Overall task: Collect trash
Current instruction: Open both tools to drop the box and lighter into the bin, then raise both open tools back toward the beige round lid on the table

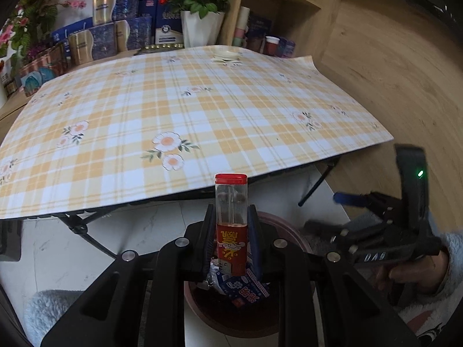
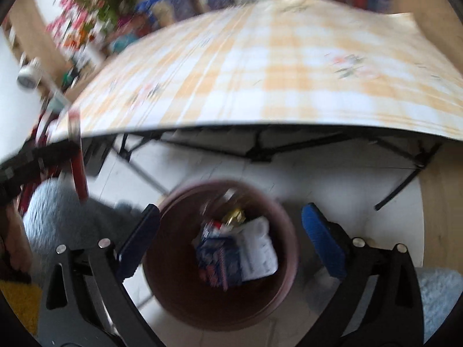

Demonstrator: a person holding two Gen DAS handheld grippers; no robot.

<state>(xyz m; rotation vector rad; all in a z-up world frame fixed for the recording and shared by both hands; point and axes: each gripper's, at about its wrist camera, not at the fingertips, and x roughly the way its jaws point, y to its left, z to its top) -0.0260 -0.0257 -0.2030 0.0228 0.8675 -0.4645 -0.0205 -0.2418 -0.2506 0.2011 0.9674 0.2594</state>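
My left gripper (image 1: pixel 231 217) is shut on a red lighter (image 1: pixel 231 219) with a clear tank, held upright above a brown round trash bin (image 1: pixel 285 231). The bin holds several wrappers (image 1: pixel 240 286). In the blurred right wrist view the same bin (image 2: pixel 289 231) sits on the white floor below my right gripper (image 2: pixel 230 231), which is open and empty; wrappers and white paper (image 2: pixel 257 248) lie inside it. The lighter also shows at the left edge of that view (image 2: pixel 78 170). The right gripper appears at the right of the left wrist view (image 1: pixel 376 202).
A folding table with a yellow plaid cloth (image 1: pixel 188 110) stands just behind the bin; its black legs (image 1: pixel 86 231) reach the floor. Boxes, flower pots (image 1: pixel 199 26) and a wooden shelf (image 1: pixel 277 3) line the back wall. A roll of tape (image 1: pixel 225 55) lies at the table's far edge.
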